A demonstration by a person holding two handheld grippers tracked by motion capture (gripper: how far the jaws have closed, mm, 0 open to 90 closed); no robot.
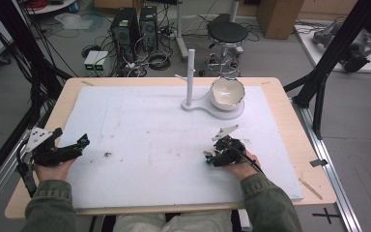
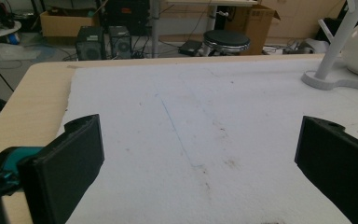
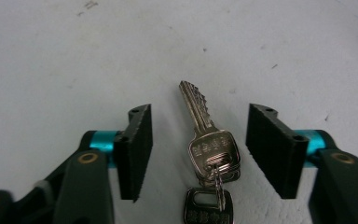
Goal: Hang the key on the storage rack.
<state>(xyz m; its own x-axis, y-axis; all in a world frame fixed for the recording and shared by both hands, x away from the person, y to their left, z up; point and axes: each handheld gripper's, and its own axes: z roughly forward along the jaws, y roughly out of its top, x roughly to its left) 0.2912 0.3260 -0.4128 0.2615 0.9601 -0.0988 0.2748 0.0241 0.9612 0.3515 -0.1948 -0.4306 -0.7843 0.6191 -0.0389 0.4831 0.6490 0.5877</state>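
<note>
**Keys lying between my right jaws**

I am watching a bunch of flat silver keys lying on the matte white foam board, serrated blade pointing away, between my right gripper's ribbed black pads, which are standing apart and touching nothing. My left gripper is resting wide open over bare board.

Even, soft indoor light falls on the white mat, with faint shadows (a pale one beside the keys). The high view is slightly grainy; beyond the mat the floor looks dimmer. The right gripper view is sharp.
</note>
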